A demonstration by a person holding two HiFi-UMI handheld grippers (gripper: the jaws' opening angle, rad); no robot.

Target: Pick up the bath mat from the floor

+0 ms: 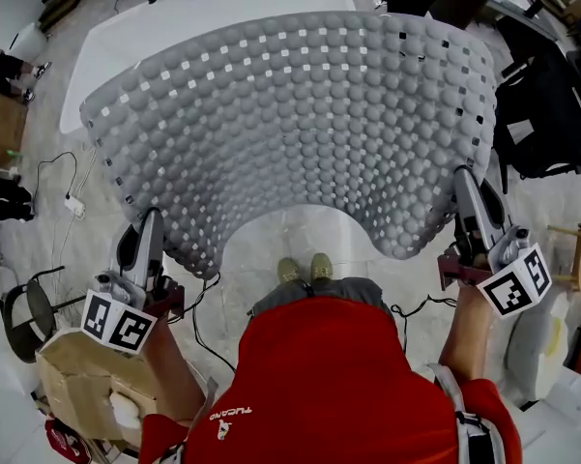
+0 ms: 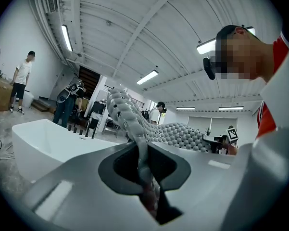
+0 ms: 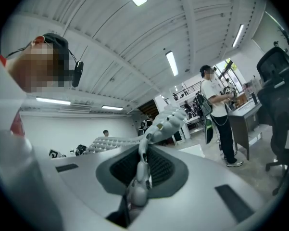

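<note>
One bath mat (image 1: 300, 133) (spread), lengthwise left-right

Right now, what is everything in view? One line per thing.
bath mat: one, grey, held up off the floor
bathtub: one, white, beyond the mat
cardboard box: one, brown, floor at lower left
office chair: one, black, far right
bystanders: several, mixed clothing, background of both gripper views
shoes: two, tan, floor below the mat
left hand-held gripper: one, grey, shut on mat's left edge
right hand-held gripper: one, grey, shut on mat's right edge
</note>
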